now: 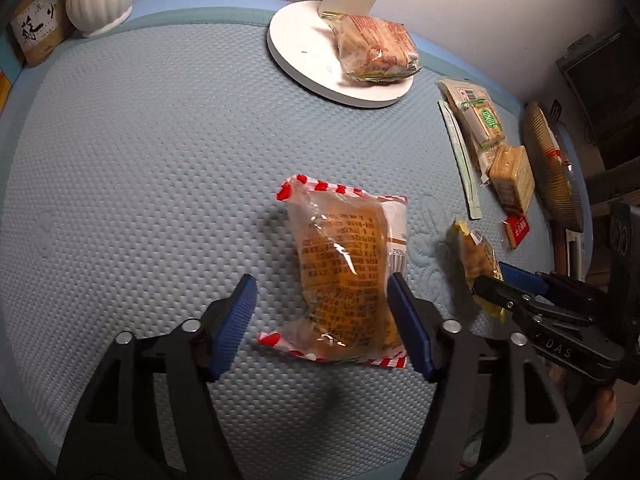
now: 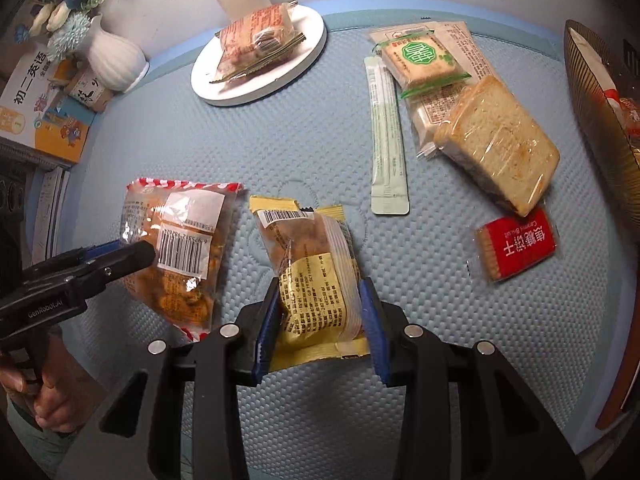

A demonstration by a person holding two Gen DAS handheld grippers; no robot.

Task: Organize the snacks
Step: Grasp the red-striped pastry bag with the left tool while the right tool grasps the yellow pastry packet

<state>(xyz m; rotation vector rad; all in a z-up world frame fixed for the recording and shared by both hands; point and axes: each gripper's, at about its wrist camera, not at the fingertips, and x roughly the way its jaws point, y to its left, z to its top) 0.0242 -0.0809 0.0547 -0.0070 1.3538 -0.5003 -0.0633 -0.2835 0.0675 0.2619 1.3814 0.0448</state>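
Observation:
My left gripper (image 1: 322, 320) is open over the blue mat; a red-striped bread packet (image 1: 344, 276) lies between its fingers, against the right pad and apart from the left one. It also shows in the right wrist view (image 2: 176, 248). My right gripper (image 2: 320, 320) has both pads against a yellow cake packet (image 2: 316, 276), shut on it; this packet shows at the right of the left wrist view (image 1: 478, 262). A wrapped snack (image 2: 256, 42) lies on the white round lamp base (image 2: 308, 60).
At the back right lie a green biscuit packet (image 2: 420, 56), a wrapped bread slice (image 2: 496, 144), a long green sachet (image 2: 388, 140) and a red biscuit packet (image 2: 516, 244). A brown ribbed bowl (image 2: 600, 120) stands at the right edge. A white vase (image 2: 116, 60) and books (image 2: 40, 108) stand at the left.

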